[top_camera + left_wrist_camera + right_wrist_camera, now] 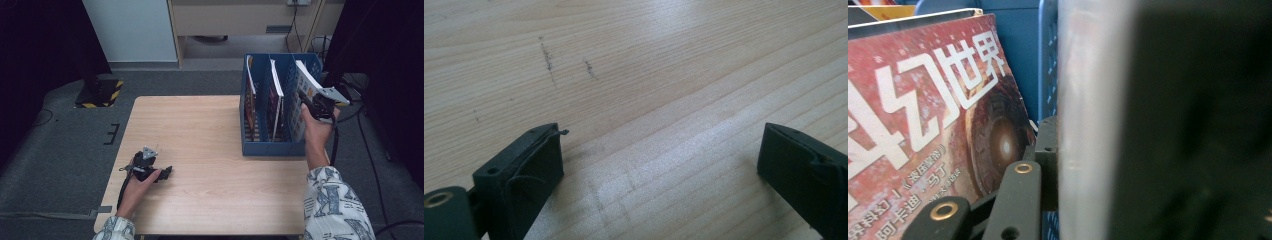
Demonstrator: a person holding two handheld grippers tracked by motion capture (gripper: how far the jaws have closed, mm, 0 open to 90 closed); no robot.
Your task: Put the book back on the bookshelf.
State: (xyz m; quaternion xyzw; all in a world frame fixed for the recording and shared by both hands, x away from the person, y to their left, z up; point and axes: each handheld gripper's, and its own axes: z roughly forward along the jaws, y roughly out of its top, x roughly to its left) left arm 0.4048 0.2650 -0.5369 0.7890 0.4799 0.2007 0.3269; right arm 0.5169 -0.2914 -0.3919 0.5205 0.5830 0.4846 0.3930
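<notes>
1. Rack [272,148], blue, with three slots, stands at the table's [200,125] right edge, toward the far right corner; magazines stand in the left and middle slots, the red-covered middle one [923,125] just beside the gripped one.
2. Slot walls and that neighbouring magazine hem in the right gripper [306,102].
3. Right gripper's jaws are clamped on the top edge of the white magazine [302,85] in the rightmost slot.
4. Left gripper [167,171] rests on the table near the near left corner, jaws spread wide over bare wood, holding nothing.
5. White magazine stands nearly upright on its edge, leaning slightly left, spine up; its long axis runs from the near edge toward the far edge.
</notes>
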